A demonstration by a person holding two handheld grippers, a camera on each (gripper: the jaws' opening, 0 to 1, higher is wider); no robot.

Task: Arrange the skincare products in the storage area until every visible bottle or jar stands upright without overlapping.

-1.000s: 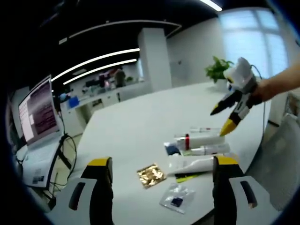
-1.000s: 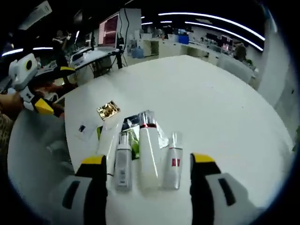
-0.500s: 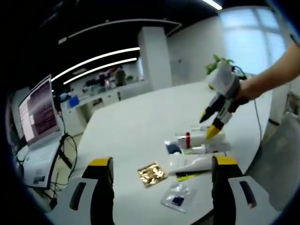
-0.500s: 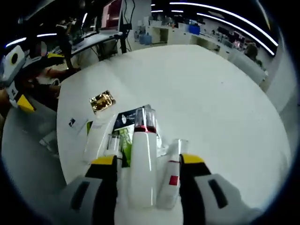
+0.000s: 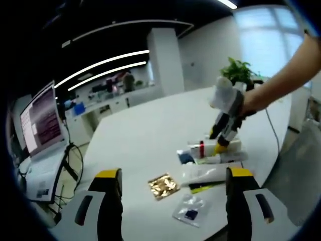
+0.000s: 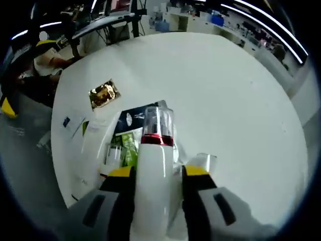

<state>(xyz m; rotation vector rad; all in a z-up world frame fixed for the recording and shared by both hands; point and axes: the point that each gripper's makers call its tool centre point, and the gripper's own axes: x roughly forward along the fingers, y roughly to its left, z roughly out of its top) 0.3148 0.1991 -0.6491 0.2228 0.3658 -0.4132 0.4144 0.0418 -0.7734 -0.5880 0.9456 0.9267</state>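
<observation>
A white bottle (image 6: 155,168) with a red band and a clear cap lies flat on the white table (image 6: 235,95), pointing away from me. My right gripper (image 6: 158,172) is shut on its body, one jaw pressed to each side. A shorter clear-capped bottle (image 6: 201,163) lies to its right and a small bottle (image 6: 113,156) to its left. In the left gripper view the right gripper (image 5: 220,141) is lowered onto the lying bottles (image 5: 210,150). My left gripper (image 5: 174,174) hovers open, short of a white tube (image 5: 203,174).
A gold sachet (image 5: 162,186) and a clear packet (image 5: 189,212) lie on the table near the left gripper. A green sachet (image 6: 129,146) and a dark packet (image 6: 131,120) sit among the bottles. A monitor (image 5: 40,120) stands on the left, a plant (image 5: 238,73) far back.
The right gripper has come down and forward over the pile, and its jaws have narrowed onto the red-banded bottle. The left gripper has held still.
</observation>
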